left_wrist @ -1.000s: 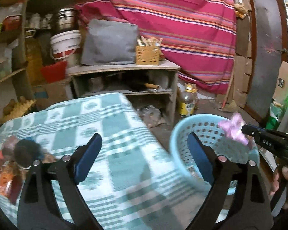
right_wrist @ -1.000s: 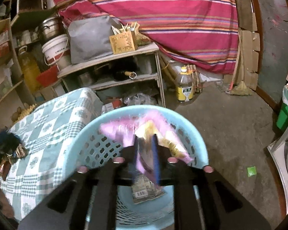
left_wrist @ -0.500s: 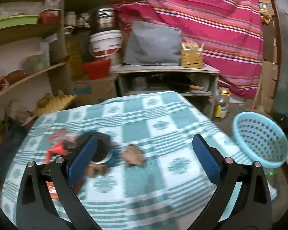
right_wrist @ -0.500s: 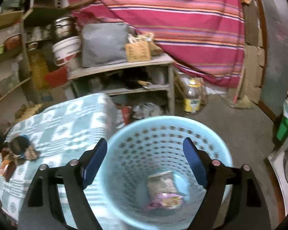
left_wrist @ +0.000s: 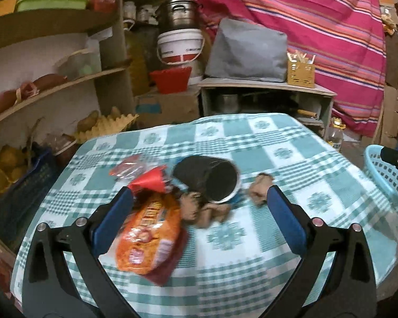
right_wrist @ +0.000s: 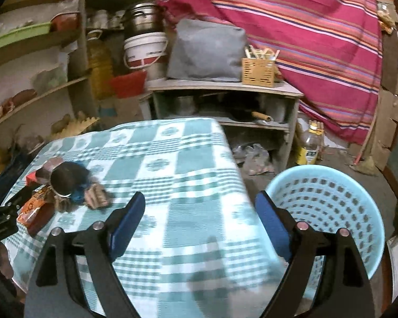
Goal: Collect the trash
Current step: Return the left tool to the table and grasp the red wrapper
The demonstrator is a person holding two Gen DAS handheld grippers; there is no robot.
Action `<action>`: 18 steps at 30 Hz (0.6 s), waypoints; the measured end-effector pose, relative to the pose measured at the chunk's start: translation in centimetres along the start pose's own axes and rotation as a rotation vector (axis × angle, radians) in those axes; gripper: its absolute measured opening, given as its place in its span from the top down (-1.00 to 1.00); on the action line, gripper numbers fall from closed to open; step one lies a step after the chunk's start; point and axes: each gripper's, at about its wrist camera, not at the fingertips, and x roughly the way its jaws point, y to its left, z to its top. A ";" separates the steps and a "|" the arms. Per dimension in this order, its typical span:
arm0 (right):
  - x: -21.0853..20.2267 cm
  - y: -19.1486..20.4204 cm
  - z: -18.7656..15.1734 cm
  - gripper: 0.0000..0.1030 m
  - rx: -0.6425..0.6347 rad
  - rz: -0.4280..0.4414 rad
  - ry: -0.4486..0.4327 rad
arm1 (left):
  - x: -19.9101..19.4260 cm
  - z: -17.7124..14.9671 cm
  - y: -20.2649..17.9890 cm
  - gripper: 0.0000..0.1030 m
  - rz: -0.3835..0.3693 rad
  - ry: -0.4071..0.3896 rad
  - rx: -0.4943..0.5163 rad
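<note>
Trash lies on the green checked tablecloth: an orange snack bag, a red wrapper, a tipped black cup and crumpled brown paper. My left gripper is open just above this pile, with the snack bag by its left finger. My right gripper is open and empty over the table's right edge, beside the light blue basket. The pile shows at the left in the right wrist view. The basket also shows in the left wrist view.
A low wooden cabinet stands behind the table with a grey bag and a cutlery box on it. Shelves line the left wall. An oil bottle stands on the floor by the striped curtain.
My right gripper opened and dropped the pink wrapper into the basket, then swung left toward the table. My left gripper moved left from the basket to the trash pile.
</note>
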 end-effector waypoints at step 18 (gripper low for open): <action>5.1 7.5 -1.3 -0.76 -0.074 0.061 0.083 | 1.9 -2.2 10.9 -0.89 0.073 0.084 -0.079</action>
